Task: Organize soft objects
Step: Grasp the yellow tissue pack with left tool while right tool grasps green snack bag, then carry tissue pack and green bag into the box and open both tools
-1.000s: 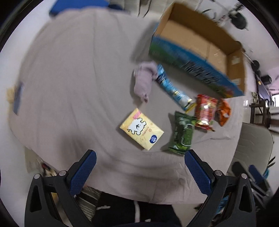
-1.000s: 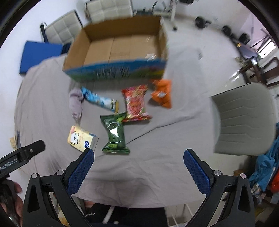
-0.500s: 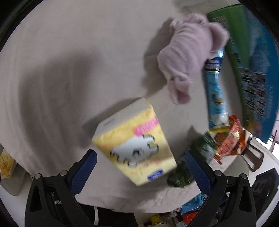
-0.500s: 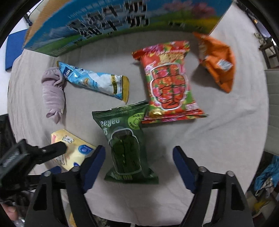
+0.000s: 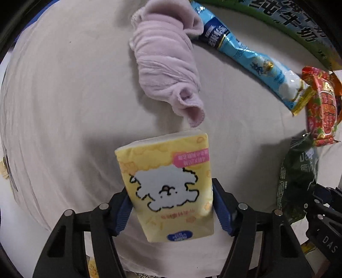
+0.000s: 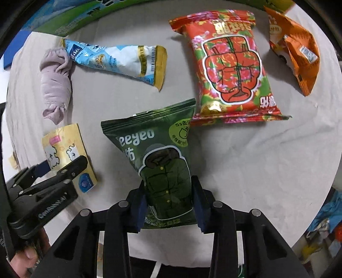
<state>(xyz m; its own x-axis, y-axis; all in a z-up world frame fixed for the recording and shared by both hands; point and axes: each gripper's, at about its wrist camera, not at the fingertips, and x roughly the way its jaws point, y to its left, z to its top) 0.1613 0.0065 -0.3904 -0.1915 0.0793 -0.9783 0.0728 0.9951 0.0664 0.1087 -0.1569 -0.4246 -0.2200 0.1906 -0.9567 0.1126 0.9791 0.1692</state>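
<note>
My left gripper (image 5: 171, 207) is shut on a yellow tissue pack (image 5: 168, 184) with a white dog drawing, its blue pads pressing both sides. The pack also shows in the right wrist view (image 6: 66, 154), with the left gripper (image 6: 53, 171) on it. My right gripper (image 6: 170, 205) is shut on the lower end of a green packet (image 6: 158, 160), also seen in the left wrist view (image 5: 299, 175). A rolled lilac cloth (image 5: 168, 64) lies just beyond the tissue pack.
A light blue pouch (image 6: 119, 59), a red packet (image 6: 230, 66) and an orange packet (image 6: 297, 53) lie on the grey cloth-covered table (image 6: 256, 160). The printed wall of a cardboard box (image 6: 70, 19) runs along the far side.
Both grippers came down to the table and closed: the left on the yellow tissue pack, the right on the green packet. One second ago both were open and high above.
</note>
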